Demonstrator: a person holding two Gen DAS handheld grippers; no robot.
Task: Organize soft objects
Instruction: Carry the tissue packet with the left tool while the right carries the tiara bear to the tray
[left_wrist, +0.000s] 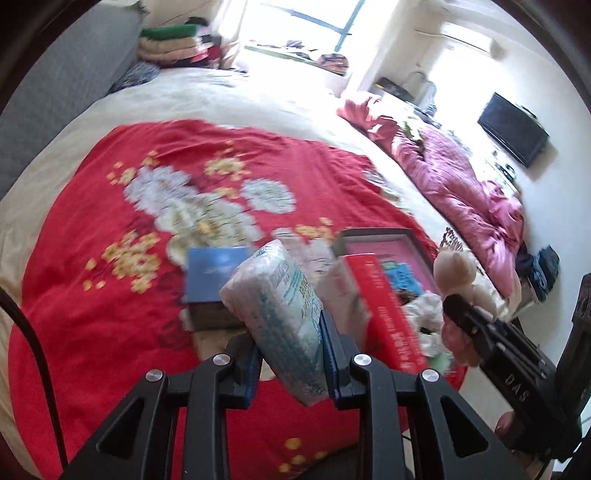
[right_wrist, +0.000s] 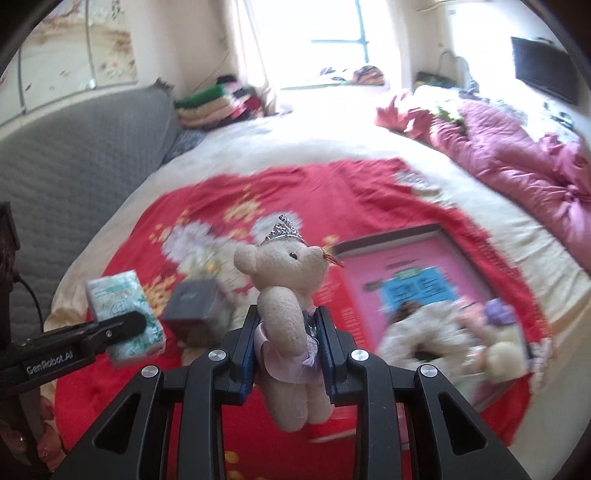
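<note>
My left claw is clamped on a tissue pack, its blue pads pressing both flat sides while the pack stands tilted, its top leaning left and away from me, raised above the red blanket. My right claw pinches a teddy bear around its middle, at the pale lilac skirt; the bear is upright between the pads, wearing a small silver crown, head above the fingertips and legs dangling below them. Seen from the right wrist, the left claw and its pack sit off to my left, over the blanket's left edge, well apart from the bear. Just beyond the bear and to its left, a dark grey box rests on the blanket. To the right lies an open box with a pink inside, and blurred plush toys are heaped at its near end. The blanket, flowered in white and yellow, is spread over a cream bed, with a crumpled pink quilt along the bed's right side.
</note>
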